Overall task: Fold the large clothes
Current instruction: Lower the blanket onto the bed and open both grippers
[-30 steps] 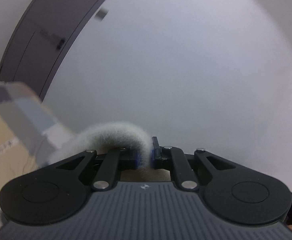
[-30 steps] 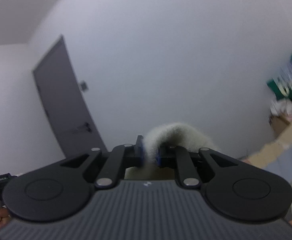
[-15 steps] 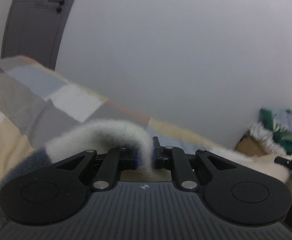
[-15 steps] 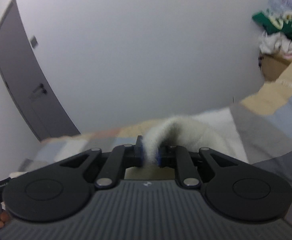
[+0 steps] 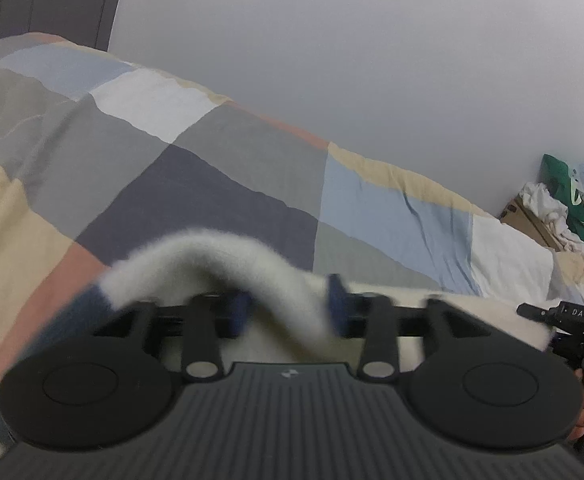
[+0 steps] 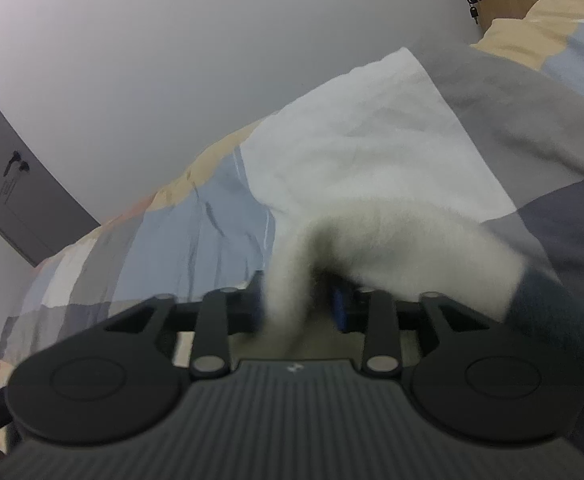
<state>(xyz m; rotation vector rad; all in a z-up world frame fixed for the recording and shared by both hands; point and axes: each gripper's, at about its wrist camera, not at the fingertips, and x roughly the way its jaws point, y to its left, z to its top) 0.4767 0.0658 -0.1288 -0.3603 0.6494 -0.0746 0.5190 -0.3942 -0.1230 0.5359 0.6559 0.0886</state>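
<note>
Left claw [image 5: 288, 310]: low centre of the left view, its blue pads [image 5: 336, 300] spread apart, blurred; the fluffy white garment [image 5: 220, 256] drapes loosely through the gap, not pinched.
Right claw [image 6: 299, 304]: low centre of the right view, its pads likewise parted, with a fold of the same garment [image 6: 391, 248] hanging between them; a dark blue part of it trails off to the lower right.
Garment: lies on the bed just ahead of both claws, stretching toward the right edge of the left view.
Bed [image 5: 220, 152]: patchwork cover of grey, blue, cream and pink squares, filling the middle of both views.
Box with clothes [image 5: 551, 216]: right edge of the left view, beyond the bed.
Wall [image 5: 351, 40]: plain pale grey, across the top.
Door [image 6: 8, 168]: dark grey, left edge of the right view.
</note>
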